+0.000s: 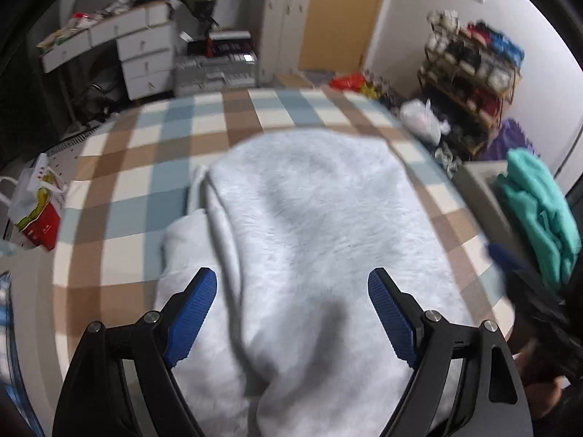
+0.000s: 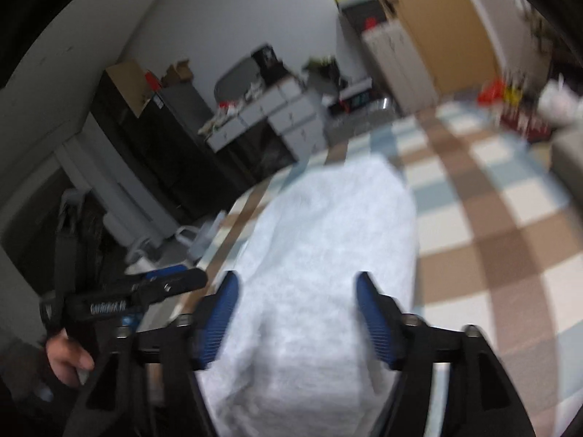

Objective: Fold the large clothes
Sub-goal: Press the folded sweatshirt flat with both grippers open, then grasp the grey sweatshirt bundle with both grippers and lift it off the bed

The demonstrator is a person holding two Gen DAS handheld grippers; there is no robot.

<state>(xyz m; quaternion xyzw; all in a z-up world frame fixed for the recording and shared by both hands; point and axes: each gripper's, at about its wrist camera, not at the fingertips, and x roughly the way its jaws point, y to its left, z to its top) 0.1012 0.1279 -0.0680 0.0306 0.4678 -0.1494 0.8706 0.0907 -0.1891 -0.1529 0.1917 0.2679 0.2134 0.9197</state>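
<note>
One folded white garment (image 1: 309,218), two open grippers

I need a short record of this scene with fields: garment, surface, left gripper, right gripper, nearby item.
garment: pale grey fleece garment, partly folded, lying flat
surface: checked bed cover, beige, blue and cream
left gripper: open above the garment, holding nothing
right gripper: open above the garment, holding nothing
nearby item: teal cloth at the bed's edge
</note>
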